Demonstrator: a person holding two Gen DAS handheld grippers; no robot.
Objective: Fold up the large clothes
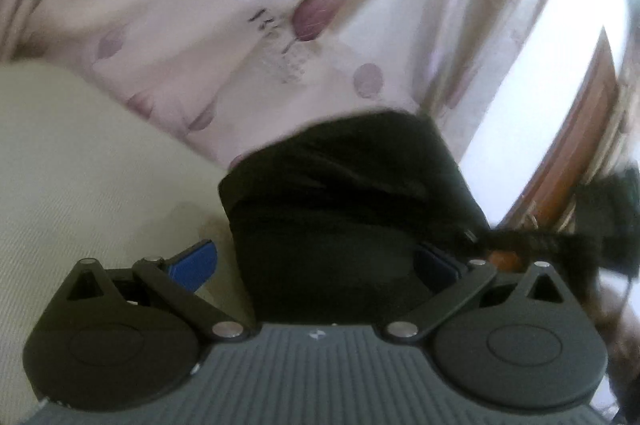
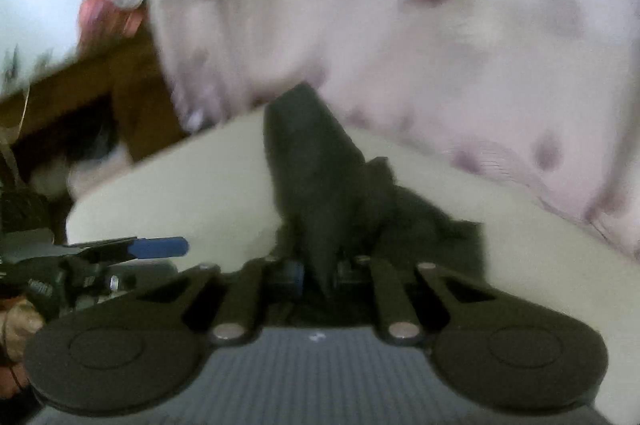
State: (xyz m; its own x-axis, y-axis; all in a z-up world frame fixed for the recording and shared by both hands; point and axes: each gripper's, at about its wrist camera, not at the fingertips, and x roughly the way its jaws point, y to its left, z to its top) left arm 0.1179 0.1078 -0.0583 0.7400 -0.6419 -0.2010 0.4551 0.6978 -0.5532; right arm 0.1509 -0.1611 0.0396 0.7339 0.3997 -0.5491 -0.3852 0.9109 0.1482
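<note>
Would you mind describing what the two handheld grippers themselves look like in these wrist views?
Both match: the left gripper and right gripper have a grey ribbed body with a small white mark at its front edge, flanked by two round black discs. Black linkage bars with silver rivets run forward to fingers with blue pads. No cables or sleeves are discernible.

Left gripper (image 1: 316,261) fingers spread; black garment (image 1: 344,193) between, contact unclear.
</note>
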